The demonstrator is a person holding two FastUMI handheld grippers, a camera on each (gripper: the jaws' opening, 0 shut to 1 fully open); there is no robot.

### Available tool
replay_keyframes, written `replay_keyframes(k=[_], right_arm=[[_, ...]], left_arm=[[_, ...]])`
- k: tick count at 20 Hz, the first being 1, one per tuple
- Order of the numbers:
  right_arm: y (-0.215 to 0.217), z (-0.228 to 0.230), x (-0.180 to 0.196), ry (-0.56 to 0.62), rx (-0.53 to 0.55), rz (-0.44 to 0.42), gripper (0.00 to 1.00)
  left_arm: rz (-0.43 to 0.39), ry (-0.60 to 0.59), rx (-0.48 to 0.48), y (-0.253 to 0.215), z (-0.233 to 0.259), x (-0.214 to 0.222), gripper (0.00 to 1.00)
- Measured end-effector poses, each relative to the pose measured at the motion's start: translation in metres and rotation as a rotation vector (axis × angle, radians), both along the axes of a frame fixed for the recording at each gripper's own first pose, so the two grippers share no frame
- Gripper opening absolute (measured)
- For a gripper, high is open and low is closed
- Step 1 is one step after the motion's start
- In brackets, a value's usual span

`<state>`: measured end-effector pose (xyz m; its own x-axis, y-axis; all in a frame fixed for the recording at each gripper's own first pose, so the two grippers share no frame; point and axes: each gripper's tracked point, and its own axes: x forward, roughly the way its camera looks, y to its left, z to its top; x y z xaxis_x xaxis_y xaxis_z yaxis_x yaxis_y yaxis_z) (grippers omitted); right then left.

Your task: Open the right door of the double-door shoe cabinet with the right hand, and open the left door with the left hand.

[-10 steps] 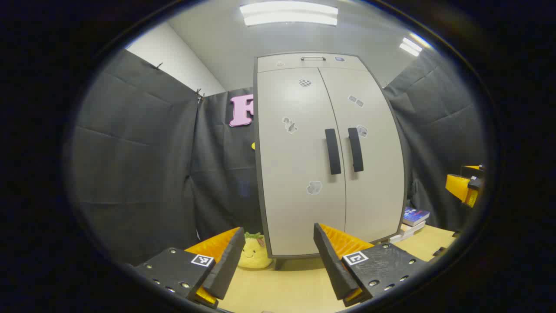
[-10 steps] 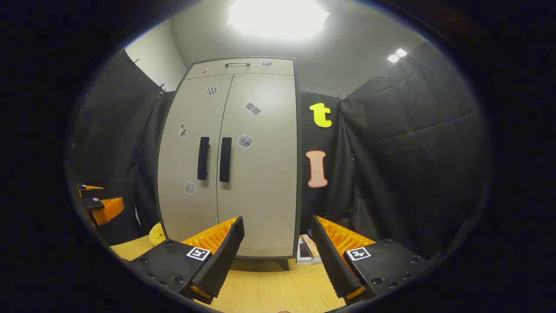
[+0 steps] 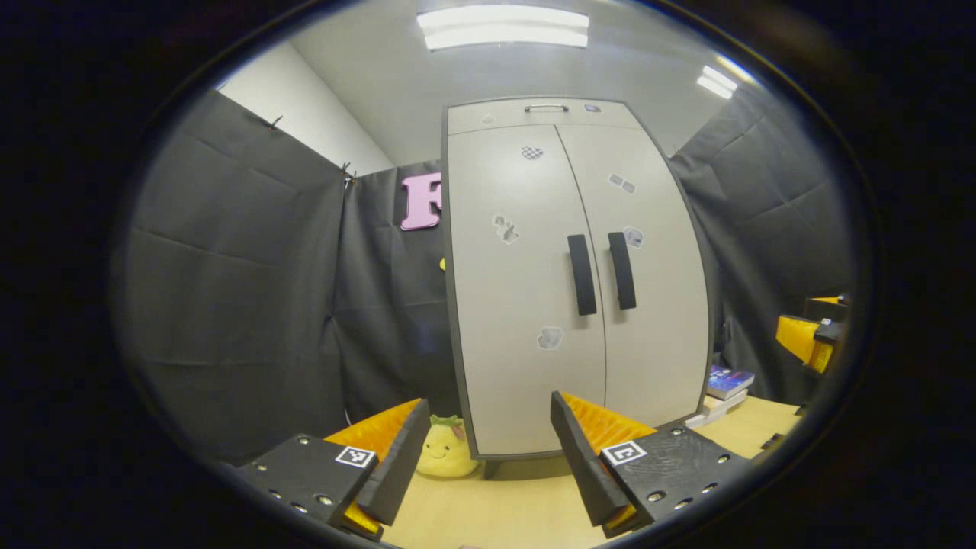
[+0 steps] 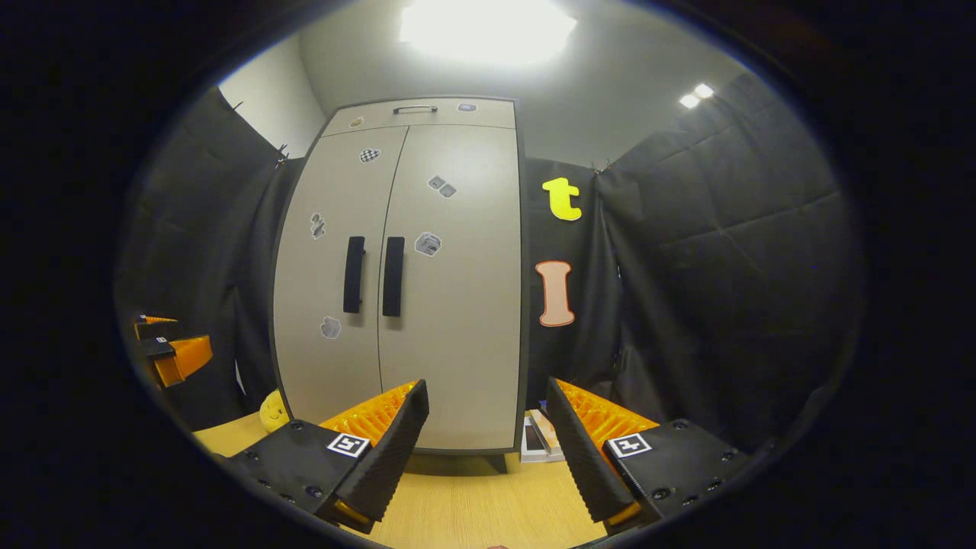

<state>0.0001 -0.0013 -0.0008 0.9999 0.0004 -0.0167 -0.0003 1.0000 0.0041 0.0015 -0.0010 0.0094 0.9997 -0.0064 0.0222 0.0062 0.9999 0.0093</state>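
Observation:
A tall grey double-door shoe cabinet point(image 3: 526, 305) point(image 4: 450, 320) stands on the wooden floor with both doors shut. Two black vertical handles sit side by side at its middle: the left handle point(image 3: 582, 274) point(image 4: 353, 274) and the right handle point(image 3: 621, 270) point(image 4: 393, 276). My left gripper point(image 3: 488, 442) is open, well short of the cabinet, with nothing between its fingers. My right gripper point(image 4: 486, 435) is open too, at a similar distance, and its orange body point(image 3: 808, 339) appears at the right edge of the left gripper view. The left gripper's orange body point(image 4: 171, 354) appears at the left edge of the right gripper view.
A yellow plush toy point(image 3: 442, 450) point(image 4: 274, 412) lies at the cabinet's left foot. Books point(image 3: 724, 385) point(image 4: 537, 438) are stacked at its right foot. Black cloth walls close in on both sides. Light wooden floor point(image 4: 473, 511) lies between the grippers and the cabinet.
Both views have shifted slightly: the cabinet sits a little lower in the left gripper view and a little higher in the right gripper view. Both grippers stay open.

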Motion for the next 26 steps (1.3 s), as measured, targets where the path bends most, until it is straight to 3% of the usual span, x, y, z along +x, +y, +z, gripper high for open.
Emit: replay_keyframes(k=[15, 26], right_arm=[[0.001, 0.016, 0.006, -0.03, 0.025, 0.084, 0.97], [0.055, 0.054, 0.074, -0.059, -0.025, 0.19, 0.97]], left_arm=[[0.033, 0.004, -0.001, 0.008, 0.003, -0.007, 0.92], [0.123, 0.025, 0.009, 0.048, -0.007, -0.042, 0.92]])
